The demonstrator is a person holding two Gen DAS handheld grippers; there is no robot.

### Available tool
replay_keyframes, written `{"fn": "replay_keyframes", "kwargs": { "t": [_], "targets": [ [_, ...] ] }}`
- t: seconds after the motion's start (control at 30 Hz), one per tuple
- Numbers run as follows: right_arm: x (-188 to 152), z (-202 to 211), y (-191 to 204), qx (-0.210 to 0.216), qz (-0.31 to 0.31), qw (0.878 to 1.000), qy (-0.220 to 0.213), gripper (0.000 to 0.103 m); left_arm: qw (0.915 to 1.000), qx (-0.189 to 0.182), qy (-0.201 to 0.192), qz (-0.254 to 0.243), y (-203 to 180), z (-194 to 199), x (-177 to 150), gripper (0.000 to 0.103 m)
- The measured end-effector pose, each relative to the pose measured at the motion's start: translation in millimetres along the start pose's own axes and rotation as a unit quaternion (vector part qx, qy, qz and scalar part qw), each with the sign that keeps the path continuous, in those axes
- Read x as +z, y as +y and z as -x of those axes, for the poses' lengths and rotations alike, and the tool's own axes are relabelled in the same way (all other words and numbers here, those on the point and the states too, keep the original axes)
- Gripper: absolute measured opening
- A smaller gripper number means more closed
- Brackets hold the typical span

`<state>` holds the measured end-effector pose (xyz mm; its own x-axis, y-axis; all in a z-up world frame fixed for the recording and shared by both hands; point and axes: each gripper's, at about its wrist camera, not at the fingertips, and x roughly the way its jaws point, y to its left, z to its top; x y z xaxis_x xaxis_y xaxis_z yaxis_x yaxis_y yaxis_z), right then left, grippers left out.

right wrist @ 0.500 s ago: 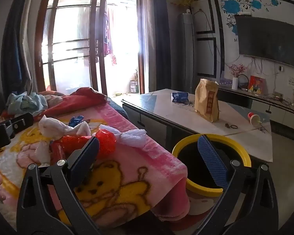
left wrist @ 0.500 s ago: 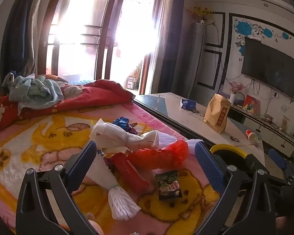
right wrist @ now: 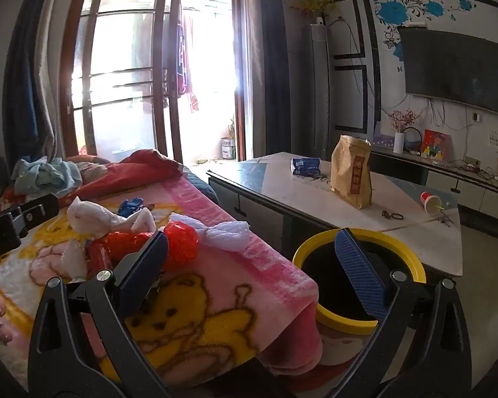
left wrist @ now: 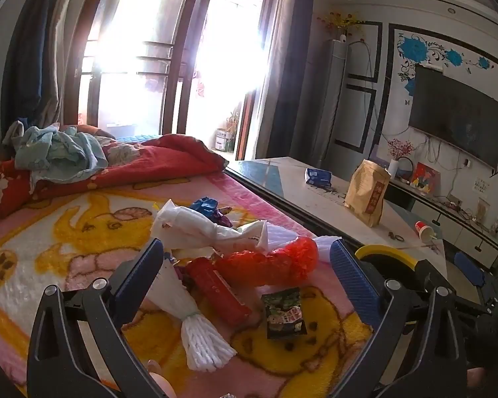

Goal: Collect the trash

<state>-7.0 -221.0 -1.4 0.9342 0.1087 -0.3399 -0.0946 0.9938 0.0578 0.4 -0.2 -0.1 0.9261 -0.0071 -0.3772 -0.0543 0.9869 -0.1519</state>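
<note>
Trash lies scattered in a loose heap on the pink and yellow cartoon blanket (left wrist: 83,232) that covers the bed. In the left wrist view, the left tool (left wrist: 247,267) hangs over this heap with its blue-padded fingers spread wide and nothing between them. Under it lie a red foil bag (left wrist: 272,262), a red wrapper (left wrist: 217,287), a dark snack packet (left wrist: 284,311), a white foam net sleeve (left wrist: 196,325), a crumpled white plastic bag (left wrist: 189,222) and, farther back, a blue wrapper (left wrist: 204,205). A heap of clothes (left wrist: 56,156) rests on a red quilt (left wrist: 156,162) at the far end of the bed. In the right wrist view, the right tool (right wrist: 252,260) is likewise spread and empty, pointing over the near corner of the bed. Its right finger stands before a black bin with a yellow rim (right wrist: 315,242), which sits on the floor between the bed and a pale worktop (right wrist: 282,195). A brown paper bag (right wrist: 350,172), a blue packet (right wrist: 305,165) and a tipped red paper cup (right wrist: 431,202) sit on that worktop.
</note>
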Motion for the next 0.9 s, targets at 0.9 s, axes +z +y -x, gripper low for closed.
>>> {"fn": "replay_keyframes", "kwargs": {
  "t": [0.9],
  "targets": [
    [1.0, 4.3, 0.0, 0.003, 0.0, 1.0, -0.002, 0.093, 1.0, -0.002, -0.003, 0.001, -5.5, 5.9, 0.9, 0.097]
  ]
}}
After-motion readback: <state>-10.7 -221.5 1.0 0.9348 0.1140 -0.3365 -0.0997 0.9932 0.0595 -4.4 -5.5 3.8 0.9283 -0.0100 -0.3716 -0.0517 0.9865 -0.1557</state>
